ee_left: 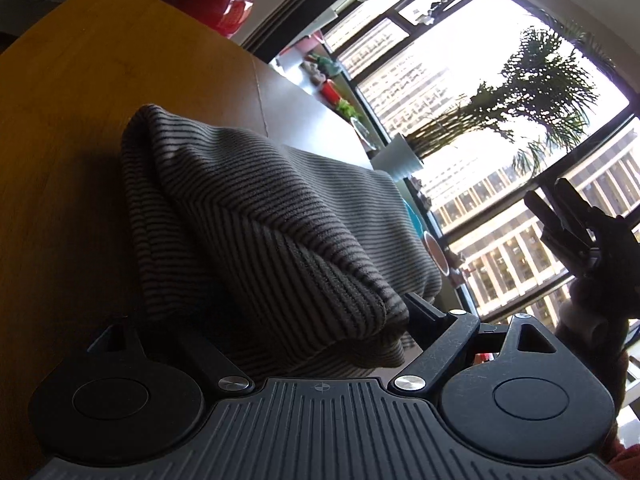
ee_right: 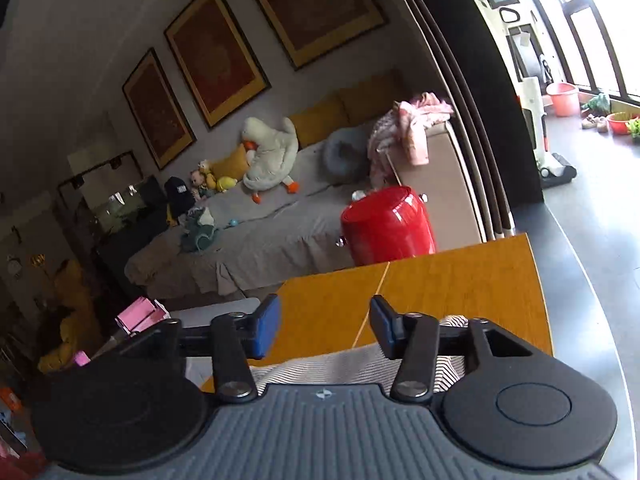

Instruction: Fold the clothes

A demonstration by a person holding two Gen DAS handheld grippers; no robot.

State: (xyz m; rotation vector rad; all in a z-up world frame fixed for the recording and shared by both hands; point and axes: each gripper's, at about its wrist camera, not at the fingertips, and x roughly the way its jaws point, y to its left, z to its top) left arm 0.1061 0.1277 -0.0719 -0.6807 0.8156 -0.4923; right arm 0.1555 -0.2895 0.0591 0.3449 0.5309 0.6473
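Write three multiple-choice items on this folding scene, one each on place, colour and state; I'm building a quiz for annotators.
1. Where does the striped garment lie?
A. On the wooden table
B. On the sofa
C. On the floor

2. What colour are the pads of the right gripper?
A. Red
B. Blue
C. Yellow

3. How do the right gripper's jaws stand?
A. Shut on cloth
B. Shut on nothing
C. Open, holding nothing

Answers: 1 A, the folded cloth rests on the orange-brown tabletop; 2 B, both pads show blue; 3 C, bare table shows between the parted fingers.
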